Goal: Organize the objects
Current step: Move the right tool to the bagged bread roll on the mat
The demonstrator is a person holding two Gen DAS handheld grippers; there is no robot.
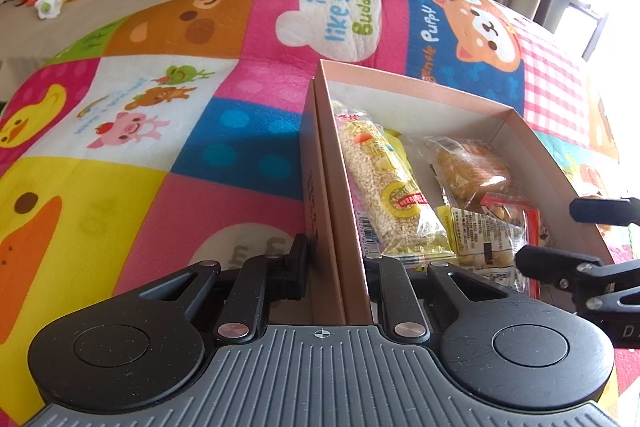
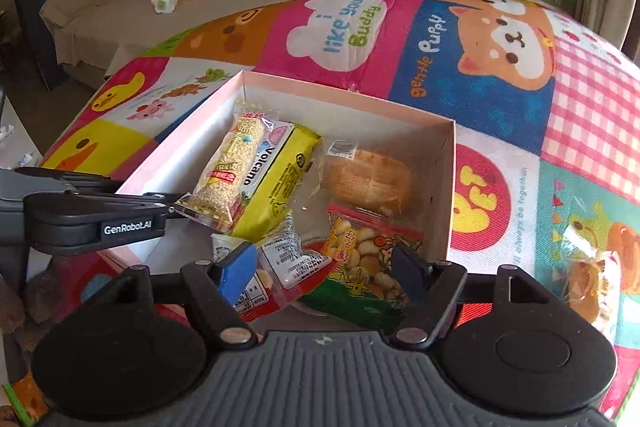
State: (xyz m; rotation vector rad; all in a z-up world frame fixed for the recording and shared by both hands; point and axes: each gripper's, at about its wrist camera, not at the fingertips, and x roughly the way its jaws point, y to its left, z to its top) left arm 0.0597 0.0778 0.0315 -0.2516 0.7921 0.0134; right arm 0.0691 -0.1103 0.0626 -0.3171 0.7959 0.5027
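Right wrist view: steadying pink cardboard box (image 2: pixel 448 187) wall with clamped left gripper (image 1: pixel 336 267), open, empty right gripper (image 2: pixel 324 273) over red biscuit packet (image 2: pixel 368 247), probably next needing straightening.

The left gripper (image 1: pixel 334 263) sits low, its two black fingers closed from either side onto the near end of the box wall (image 1: pixel 332 187), one finger outside and one inside. The right gripper (image 2: pixel 324 267) hovers over the near end of the box, fingers spread wide and gripping nothing, blue pads (image 2: pixel 236 269) facing inward, tilted slightly downward.
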